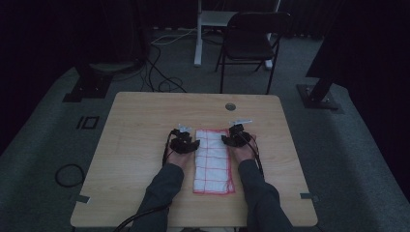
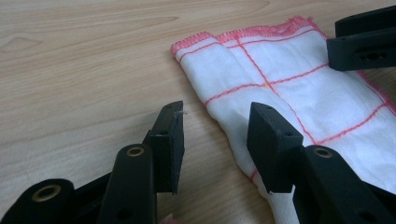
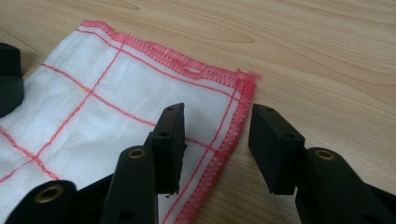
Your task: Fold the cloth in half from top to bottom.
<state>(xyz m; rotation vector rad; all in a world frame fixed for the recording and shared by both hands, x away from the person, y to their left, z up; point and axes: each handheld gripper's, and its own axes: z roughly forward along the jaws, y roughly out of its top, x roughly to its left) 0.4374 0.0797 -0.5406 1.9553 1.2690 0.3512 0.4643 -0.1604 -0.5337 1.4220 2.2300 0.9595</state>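
Your left gripper [image 2: 215, 126] and right gripper [image 3: 215, 128] both stand open and hold nothing, each straddling one long edge of the folded white cloth with red grid lines [image 1: 212, 159], which lies flat on the light wooden worktop [image 1: 140, 121].

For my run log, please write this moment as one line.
left gripper: open, at cloth left edge | right gripper: open, astride right hem | cloth: folded, flat on table
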